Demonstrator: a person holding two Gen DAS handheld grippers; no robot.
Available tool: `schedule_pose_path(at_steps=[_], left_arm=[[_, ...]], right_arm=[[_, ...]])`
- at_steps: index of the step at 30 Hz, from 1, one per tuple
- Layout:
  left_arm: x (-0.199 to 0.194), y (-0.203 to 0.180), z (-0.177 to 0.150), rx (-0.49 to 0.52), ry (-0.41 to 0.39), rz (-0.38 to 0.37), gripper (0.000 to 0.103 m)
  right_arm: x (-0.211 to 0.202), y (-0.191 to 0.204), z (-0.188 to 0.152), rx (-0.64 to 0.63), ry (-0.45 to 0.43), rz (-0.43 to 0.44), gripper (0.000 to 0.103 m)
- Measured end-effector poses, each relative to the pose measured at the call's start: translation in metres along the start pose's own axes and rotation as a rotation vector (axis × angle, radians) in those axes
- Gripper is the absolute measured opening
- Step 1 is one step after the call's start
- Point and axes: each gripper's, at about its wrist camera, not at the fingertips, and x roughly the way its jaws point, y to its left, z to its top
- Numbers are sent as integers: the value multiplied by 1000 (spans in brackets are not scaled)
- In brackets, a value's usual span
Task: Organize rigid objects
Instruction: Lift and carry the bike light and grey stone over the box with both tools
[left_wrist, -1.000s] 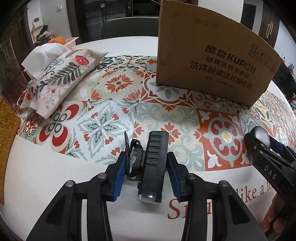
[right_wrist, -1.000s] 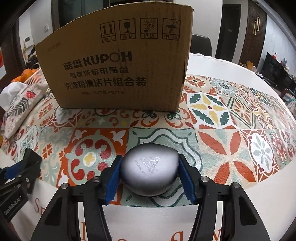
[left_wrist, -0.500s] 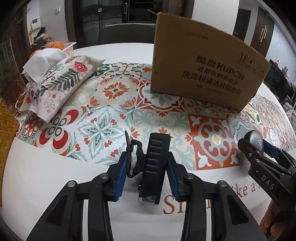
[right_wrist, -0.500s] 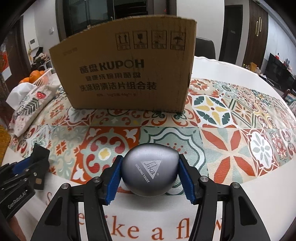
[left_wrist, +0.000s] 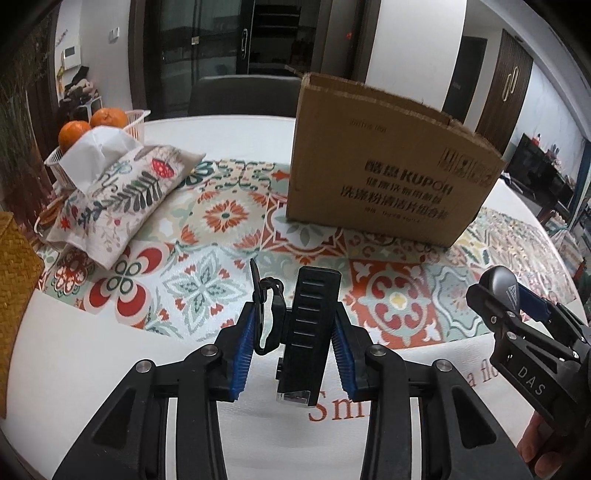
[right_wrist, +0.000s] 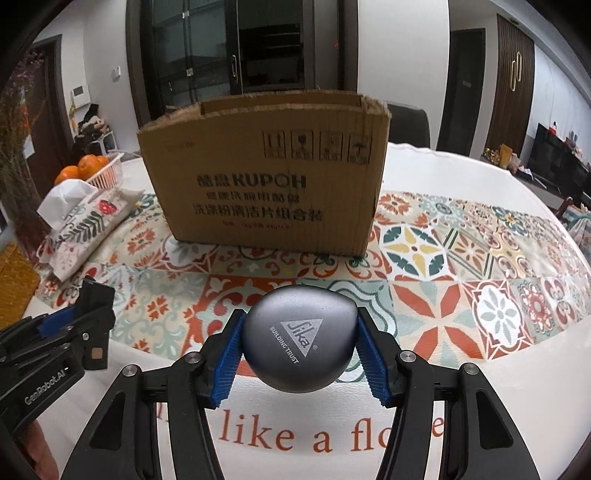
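Item one: the left gripper is clamping a black ribbed clip-like device between its blue pads, holding it lengthwise above the white edge of the table. A black looped strap is hanging at the device's left side, pressed against the left pad.

Item two: the right gripper is squeezing a grey rounded case, printed "Sika Building Trust", between both blue pads, and is holding it over the near edge of the patterned mat. From the left wrist view the same case is showing at the far right, just beside the left gripper's load but apart from it.

Item three: a cardboard box, open at the top, is standing upright on the mat beyond both grippers, well apart from them.

Item four: a floral fabric tissue pouch is lying to the left of the box, with a white tissue sticking out.

Item five: a white basket of oranges is sitting behind the pouch.
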Motion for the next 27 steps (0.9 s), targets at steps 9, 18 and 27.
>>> schedule_pose_path(at_steps=[9, 18, 27], left_arm=[[-23, -8, 16, 30, -76, -25, 39], [-40, -20, 38, 76, -141, -64, 39], [-49, -29, 59, 102, -183, -89, 39]], right_arm=[[-24, 1, 12, 0, -61, 7, 58], [-46, -1, 29, 10, -126, 21, 58], [-58, -4, 47, 16, -178, 33, 58]])
